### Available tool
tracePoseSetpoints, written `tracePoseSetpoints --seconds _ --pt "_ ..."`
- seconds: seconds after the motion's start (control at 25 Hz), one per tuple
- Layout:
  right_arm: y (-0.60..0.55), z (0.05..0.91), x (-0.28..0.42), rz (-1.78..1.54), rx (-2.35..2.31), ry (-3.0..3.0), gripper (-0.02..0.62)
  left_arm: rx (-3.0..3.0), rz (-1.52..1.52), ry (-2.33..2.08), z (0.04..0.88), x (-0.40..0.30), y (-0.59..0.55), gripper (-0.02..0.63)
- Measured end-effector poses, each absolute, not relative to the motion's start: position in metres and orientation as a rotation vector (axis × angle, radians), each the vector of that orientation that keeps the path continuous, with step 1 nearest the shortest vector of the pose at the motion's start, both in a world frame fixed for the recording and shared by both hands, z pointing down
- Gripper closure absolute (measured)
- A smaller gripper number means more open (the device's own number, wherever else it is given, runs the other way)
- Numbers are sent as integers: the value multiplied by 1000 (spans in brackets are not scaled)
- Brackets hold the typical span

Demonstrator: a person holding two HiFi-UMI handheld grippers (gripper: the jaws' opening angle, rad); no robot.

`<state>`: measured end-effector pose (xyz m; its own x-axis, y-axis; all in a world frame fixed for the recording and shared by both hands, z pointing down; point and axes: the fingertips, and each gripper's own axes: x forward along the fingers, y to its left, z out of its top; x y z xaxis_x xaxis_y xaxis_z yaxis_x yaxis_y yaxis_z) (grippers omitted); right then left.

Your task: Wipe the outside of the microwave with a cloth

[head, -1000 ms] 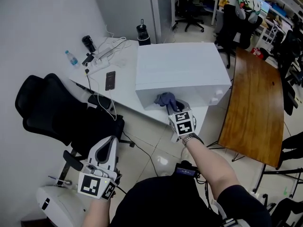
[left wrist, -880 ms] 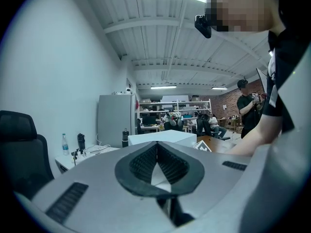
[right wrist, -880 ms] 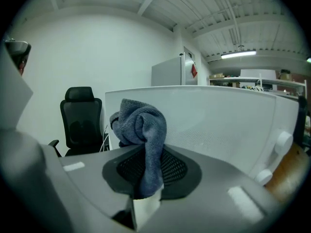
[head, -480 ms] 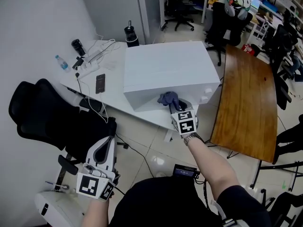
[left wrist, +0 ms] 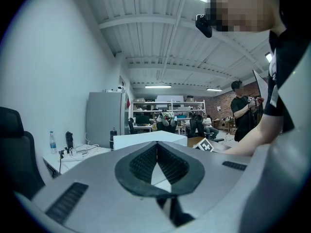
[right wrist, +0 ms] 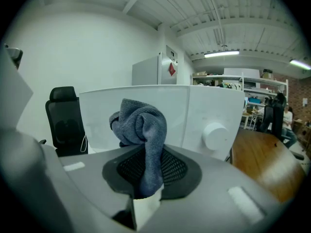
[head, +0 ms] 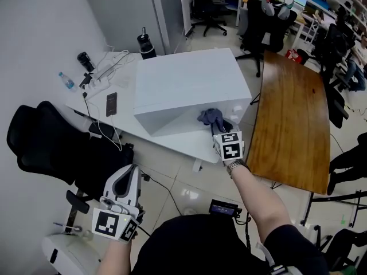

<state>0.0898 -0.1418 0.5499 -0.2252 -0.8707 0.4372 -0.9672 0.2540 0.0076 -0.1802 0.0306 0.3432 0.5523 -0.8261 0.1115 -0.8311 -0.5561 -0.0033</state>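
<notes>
Head view looks steeply down on a white microwave [head: 183,85] that stands on a white table [head: 117,125], its front face in shadow and seen at so sharp an angle that little of it can be made out. A grey cloth [head: 211,117] sits bunched at the lower right of that front, just ahead of the right gripper [head: 221,127], whose jaws are mostly covered there by its marker cube. Right gripper view settles the grip: the right gripper [right wrist: 146,174] is clenched on the cloth [right wrist: 143,125], whose lower end disappears between the pads while the loose bunch stands above them in front of the microwave [right wrist: 146,103], left of a round knob [right wrist: 214,136]; whether the cloth touches the front cannot be told. Low at the left, well apart from the table, the left gripper [head: 128,175] hangs beside a black chair [head: 51,148], its hand cut off by the frame edge. Left gripper view shows the left gripper [left wrist: 156,155] with jaws pressed together and nothing between them, and the microwave [left wrist: 146,139] small and distant beyond
</notes>
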Motion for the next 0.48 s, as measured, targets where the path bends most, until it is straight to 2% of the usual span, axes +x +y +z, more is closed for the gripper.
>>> tracePoseSetpoints --seconds 0.48 --pt "-133 550 162 398 1681 -2181 523 2718 196 -1477 338 -116 42 601"
